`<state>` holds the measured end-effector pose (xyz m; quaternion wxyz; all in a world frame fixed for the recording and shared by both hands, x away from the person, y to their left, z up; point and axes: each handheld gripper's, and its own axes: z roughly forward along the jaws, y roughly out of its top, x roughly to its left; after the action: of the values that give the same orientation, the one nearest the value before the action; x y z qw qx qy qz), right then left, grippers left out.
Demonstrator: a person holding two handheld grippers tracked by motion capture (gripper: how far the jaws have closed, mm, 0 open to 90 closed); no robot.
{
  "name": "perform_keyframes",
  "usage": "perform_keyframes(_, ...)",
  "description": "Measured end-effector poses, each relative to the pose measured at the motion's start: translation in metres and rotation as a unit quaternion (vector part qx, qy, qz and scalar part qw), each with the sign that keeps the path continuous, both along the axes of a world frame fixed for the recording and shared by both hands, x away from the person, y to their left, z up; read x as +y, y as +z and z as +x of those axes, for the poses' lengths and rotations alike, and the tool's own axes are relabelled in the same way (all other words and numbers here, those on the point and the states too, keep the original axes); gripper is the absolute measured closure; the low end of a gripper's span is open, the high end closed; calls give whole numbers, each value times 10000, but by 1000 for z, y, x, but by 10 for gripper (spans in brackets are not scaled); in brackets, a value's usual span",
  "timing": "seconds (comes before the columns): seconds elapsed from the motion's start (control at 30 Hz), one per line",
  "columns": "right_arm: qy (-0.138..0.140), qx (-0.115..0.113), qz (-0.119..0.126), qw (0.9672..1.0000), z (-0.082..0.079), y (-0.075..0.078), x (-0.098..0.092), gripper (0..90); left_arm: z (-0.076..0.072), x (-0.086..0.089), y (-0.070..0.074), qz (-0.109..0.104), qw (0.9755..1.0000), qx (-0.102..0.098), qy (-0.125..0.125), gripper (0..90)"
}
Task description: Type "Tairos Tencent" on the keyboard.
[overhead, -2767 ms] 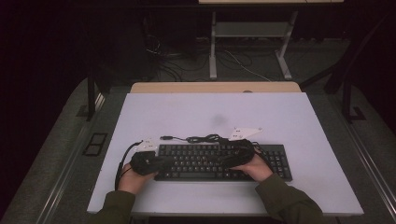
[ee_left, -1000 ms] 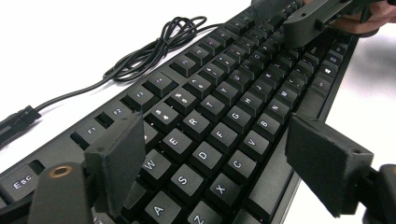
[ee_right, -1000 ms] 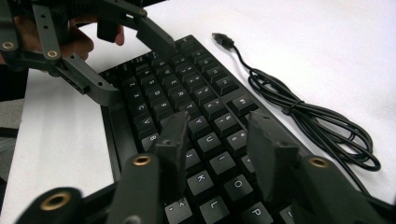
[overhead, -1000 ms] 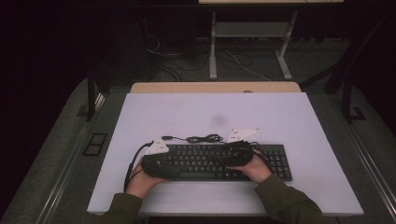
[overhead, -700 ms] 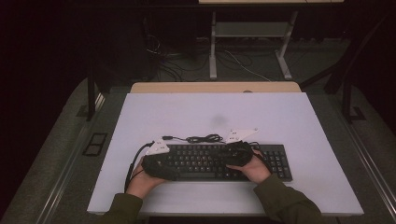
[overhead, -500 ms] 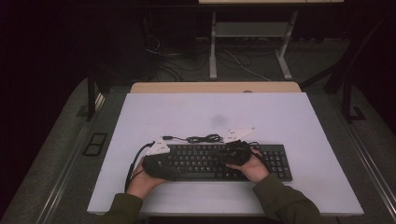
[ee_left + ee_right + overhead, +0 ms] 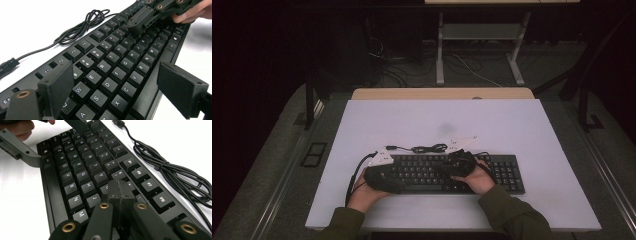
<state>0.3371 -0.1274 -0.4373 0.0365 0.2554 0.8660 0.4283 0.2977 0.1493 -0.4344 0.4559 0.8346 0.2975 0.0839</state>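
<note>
At the near edge of the white table [image 7: 532, 130], a black keyboard [image 7: 447, 172] lies lengthwise, left to right, under both hands. The left gripper [image 7: 120, 86] straddles its left end, jaws wide apart over the letter keys, gripping nothing. The right gripper [image 7: 121, 192], jaws pressed together, tips on the middle keys, points leftward. Beyond lies the coiled cable [image 7: 428, 148].

High view overhead, facing forward and down on table [image 7: 522, 125], gripper views close, low, facing each other along shared keyboard [image 7: 117, 72].
</note>
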Motion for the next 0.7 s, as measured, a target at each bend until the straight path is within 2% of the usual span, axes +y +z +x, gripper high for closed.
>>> perform_keyframes(0.4,-15,47,-136,9999,0,-2,2,892,0,-1,-1,12,10000,5,-8,133)
perform_keyframes(0.7,-24,41,-135,9999,0,-2,1,892,0,-1,-1,16,10000,9,-5,134)
